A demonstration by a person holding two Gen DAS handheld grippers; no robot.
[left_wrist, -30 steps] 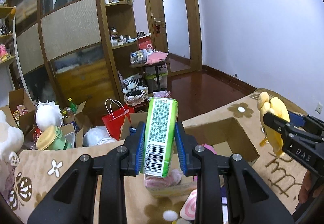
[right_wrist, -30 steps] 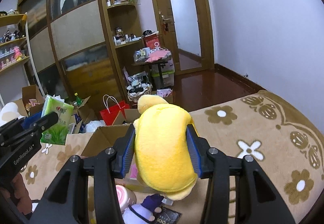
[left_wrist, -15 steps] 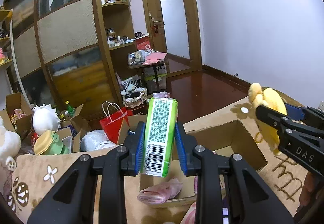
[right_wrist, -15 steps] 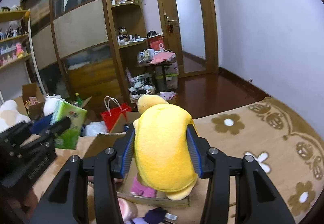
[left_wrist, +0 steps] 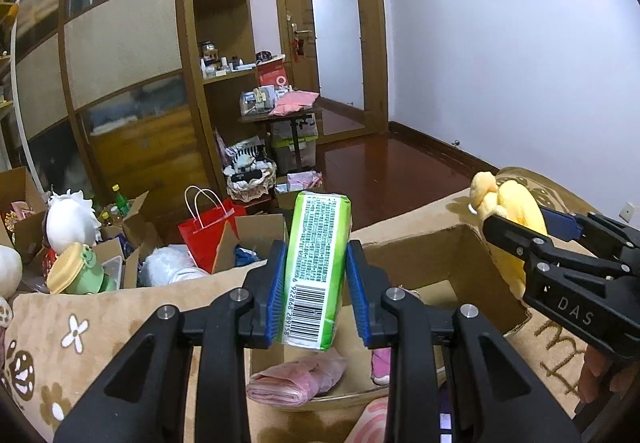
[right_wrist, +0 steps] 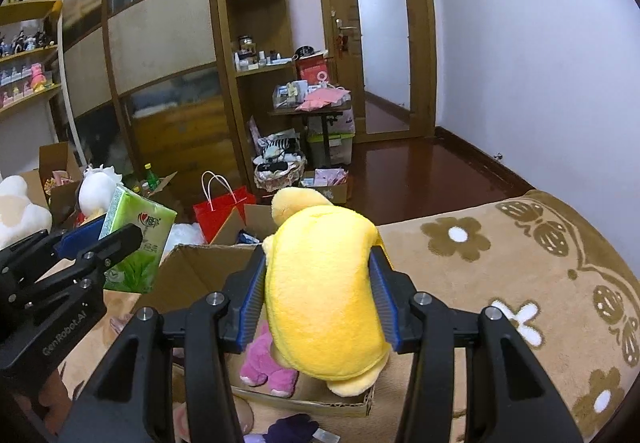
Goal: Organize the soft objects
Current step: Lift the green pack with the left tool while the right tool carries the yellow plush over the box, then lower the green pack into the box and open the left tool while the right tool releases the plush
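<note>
Left wrist view: left gripper clamped on a green tissue pack, hanging right above the open cardboard box on the flowered blanket. Right gripper squeezing a yellow plush over that box too, pink plush sitting inside.

Both wrist views look down, close, sharing the cardboard box.

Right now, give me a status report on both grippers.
Left hand-held gripper shut on green tissue pack. Right hand-held gripper shut on yellow plush toy. Both over open cardboard box.
</note>
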